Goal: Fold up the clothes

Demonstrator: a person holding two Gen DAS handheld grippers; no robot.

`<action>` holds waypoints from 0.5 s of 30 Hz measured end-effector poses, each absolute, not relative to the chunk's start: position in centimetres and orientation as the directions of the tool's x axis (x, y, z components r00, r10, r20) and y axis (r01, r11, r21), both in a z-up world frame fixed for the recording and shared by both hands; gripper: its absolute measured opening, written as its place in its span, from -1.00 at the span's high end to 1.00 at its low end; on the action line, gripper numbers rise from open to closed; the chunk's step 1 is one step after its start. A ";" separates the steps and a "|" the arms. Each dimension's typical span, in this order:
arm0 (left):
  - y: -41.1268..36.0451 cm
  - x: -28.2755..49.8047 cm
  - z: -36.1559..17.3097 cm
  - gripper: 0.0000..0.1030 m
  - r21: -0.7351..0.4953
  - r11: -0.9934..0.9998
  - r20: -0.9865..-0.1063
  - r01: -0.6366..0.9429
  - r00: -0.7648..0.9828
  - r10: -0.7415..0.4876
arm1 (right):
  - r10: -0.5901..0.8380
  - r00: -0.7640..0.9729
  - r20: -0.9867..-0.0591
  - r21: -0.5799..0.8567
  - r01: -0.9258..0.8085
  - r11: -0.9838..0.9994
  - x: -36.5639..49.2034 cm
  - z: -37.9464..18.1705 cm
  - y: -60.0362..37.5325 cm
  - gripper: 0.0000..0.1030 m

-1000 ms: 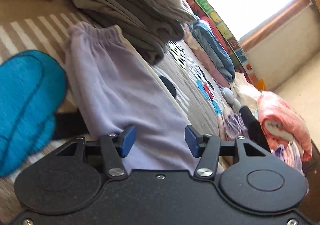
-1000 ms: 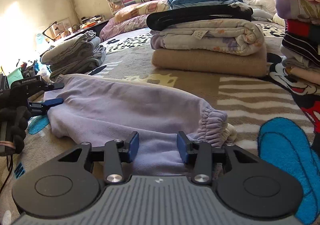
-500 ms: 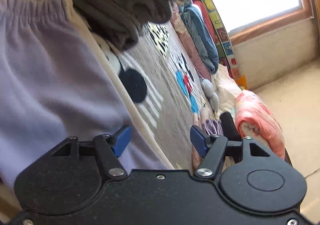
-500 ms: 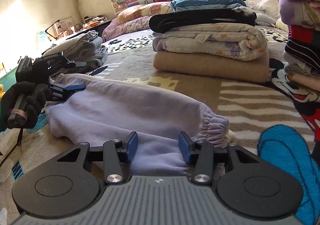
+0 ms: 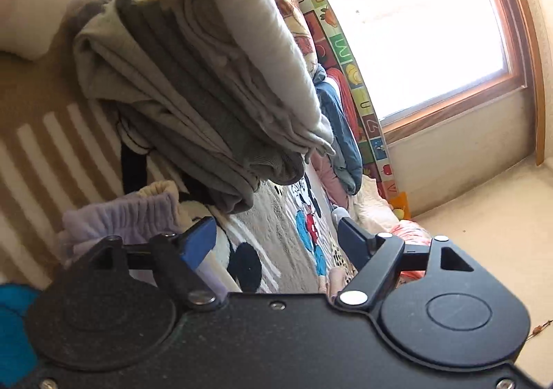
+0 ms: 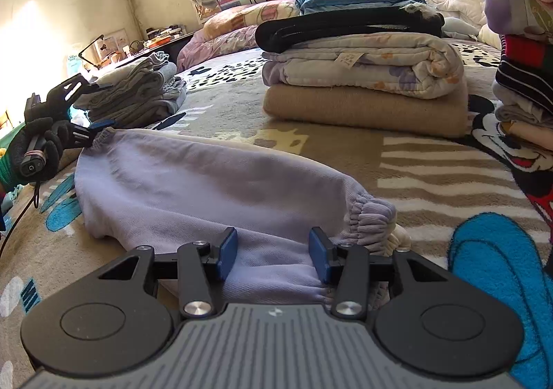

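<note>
A pair of lilac sweatpants point(image 6: 207, 178) lies folded lengthwise on the patterned bed blanket point(image 6: 432, 161). My right gripper point(image 6: 273, 252) is open, low over the near end by the gathered cuffs point(image 6: 371, 216). My left gripper point(image 6: 91, 128) is at the far end, its blue fingertips at the elastic waistband. In the left wrist view the left gripper point(image 5: 276, 240) is open, with the gathered waistband point(image 5: 131, 212) beside its left fingertip. Whether the pad touches the cloth, I cannot tell.
A stack of folded grey clothes point(image 5: 207, 85) rises just beyond the left gripper; it also shows in the right wrist view point(image 6: 138, 95). Folded quilts with a black garment on top point(image 6: 363, 78) lie behind the pants. A tall clothes stack point(image 6: 522, 54) stands at right.
My left gripper has moved along the pants to the waistband end and turned toward the grey stack. My right gripper has barely moved. The pants lie much as before.
</note>
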State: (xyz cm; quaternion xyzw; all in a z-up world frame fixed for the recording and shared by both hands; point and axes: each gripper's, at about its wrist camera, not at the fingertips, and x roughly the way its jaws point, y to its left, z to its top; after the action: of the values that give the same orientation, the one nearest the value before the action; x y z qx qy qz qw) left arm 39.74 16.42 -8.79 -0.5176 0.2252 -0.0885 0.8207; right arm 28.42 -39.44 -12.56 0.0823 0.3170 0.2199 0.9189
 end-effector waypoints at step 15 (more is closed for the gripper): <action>16.2 31.9 -11.1 -0.50 -0.768 0.550 -0.506 -0.329 0.837 -0.207 | 0.457 0.764 -0.455 0.347 -0.320 0.881 27.3 -10.7 -41.7 -0.02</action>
State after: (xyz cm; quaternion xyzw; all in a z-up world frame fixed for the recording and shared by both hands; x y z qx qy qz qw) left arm 31.92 16.21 -11.07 -0.4730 0.2830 0.0366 0.8336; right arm 27.33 -41.69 -10.69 0.1255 0.2725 0.2086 0.9308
